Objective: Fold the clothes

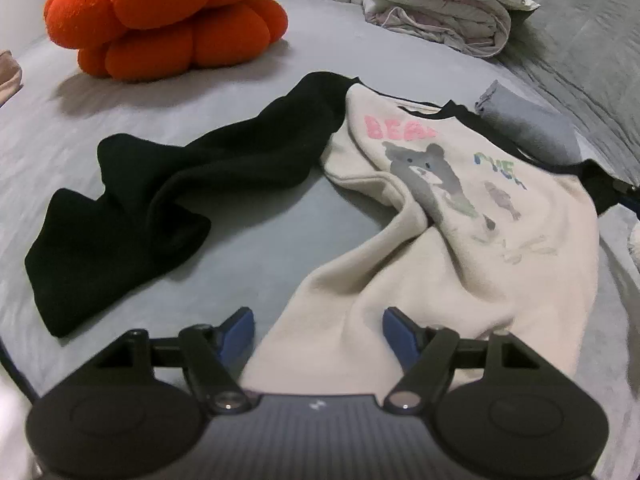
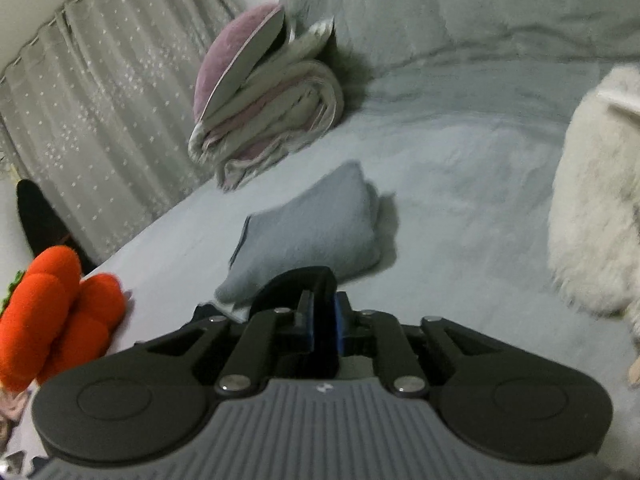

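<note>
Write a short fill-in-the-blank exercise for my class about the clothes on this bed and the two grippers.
1. The sweatshirt has cream body and ____ sleeves.
2. The left gripper is ____.
3. The right gripper is shut on ____ fabric.
4. The knotted cushion is ____.

Answers: black; open; black; orange

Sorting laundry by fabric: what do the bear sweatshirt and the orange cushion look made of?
Bear sweatshirt: seems soft matte fleece or cotton jersey, cream body with black sleeves; it drapes in thick rounded folds, and the print looks flat. Orange cushion: apparently chunky knit or terry over stuffing; its lobes are puffy and pale flecks speckle the surface.
</note>
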`<state>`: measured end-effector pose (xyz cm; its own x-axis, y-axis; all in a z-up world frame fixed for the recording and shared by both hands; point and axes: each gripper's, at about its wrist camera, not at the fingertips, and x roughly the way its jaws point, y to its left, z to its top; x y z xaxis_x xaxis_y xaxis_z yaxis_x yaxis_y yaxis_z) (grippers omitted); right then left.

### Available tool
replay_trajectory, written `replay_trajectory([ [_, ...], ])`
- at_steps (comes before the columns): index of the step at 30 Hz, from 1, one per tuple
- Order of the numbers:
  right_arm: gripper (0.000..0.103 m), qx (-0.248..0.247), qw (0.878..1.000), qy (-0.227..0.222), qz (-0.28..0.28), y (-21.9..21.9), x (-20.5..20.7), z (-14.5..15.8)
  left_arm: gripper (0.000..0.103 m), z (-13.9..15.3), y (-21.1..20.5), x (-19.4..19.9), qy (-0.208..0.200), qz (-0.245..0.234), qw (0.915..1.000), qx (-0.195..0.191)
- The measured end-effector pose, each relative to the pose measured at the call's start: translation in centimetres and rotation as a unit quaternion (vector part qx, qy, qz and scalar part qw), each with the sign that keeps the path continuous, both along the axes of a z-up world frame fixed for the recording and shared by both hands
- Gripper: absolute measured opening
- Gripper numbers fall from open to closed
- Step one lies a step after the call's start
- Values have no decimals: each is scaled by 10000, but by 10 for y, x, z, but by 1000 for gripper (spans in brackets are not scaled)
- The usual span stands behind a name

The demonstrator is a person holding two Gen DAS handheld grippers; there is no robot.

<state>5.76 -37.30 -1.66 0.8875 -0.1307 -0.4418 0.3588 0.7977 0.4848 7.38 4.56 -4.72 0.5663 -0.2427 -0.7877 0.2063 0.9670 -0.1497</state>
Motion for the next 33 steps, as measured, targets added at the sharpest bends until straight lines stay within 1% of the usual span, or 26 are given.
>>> replay_trajectory([
  [3, 18, 198, 9997, 102, 137, -1, -1, -2, 71, -2, 0, 1, -13, 36, 10000, -16],
  [5, 23, 375, 9989, 154, 244, -2, -4, -3, 71, -2, -1, -1, -44, 14, 10000, 27],
  [6, 36, 462, 9983, 173, 304, -3, -6, -4, 70, -3, -2, -1, -66, -11, 10000, 60],
  [7, 44, 548, 9976, 192, 365, -3, -8, -5, 70, -3, -3, -1, -88, -36, 9999, 92],
  [9, 44, 634, 9961, 247, 558, -2, -13, -7, 70, -3, -3, -1, -117, -51, 9999, 107],
  [13, 46, 558, 9931, 495, 903, 6, -23, -13, 67, -3, -2, 0, -161, -15, 9998, 93],
  [15, 46, 446, 9917, 633, 1024, 11, -28, -16, 58, -2, -3, 1, -188, 14, 9998, 62],
  [17, 47, 371, 9900, 738, 1147, 15, -31, -18, 51, -2, -5, 2, -191, 5, 9998, 44],
  [21, 48, 385, 9830, 884, 1560, 26, -32, -22, 44, -2, -12, 3, -164, -9, 9999, 46],
  [23, 53, 354, 9771, 1060, 1810, 34, -30, -22, 42, -1, -14, 4, -146, 24, 9999, 59],
  [24, 53, 340, 9732, 1190, 1939, 39, -27, -23, 37, -1, -16, 3, -143, 35, 9999, 60],
  [26, 53, 455, 9665, 1294, 2170, 48, -26, -25, 31, 0, -19, 1, -157, 24, 9998, 76],
  [27, 53, 517, 9629, 1344, 2283, 52, -26, -27, 26, 0, -20, 0, -163, 17, 9998, 77],
  [30, 54, 863, 9547, 1405, 2476, 60, -22, -30, 17, 3, -22, -3, -173, 10, 9998, 26],
  [31, 54, 972, 9519, 1424, 2533, 62, -20, -31, 15, 4, -22, -4, -177, 8, 9998, -7],
  [32, 51, 1081, 9490, 1445, 2586, 65, -18, -32, 14, 5, -22, -6, -181, 6, 9998, -40],
  [33, 39, 1173, 9468, 1501, 2593, 67, -17, -32, 14, 7, -22, -7, -184, 4, 9998, -72],
])
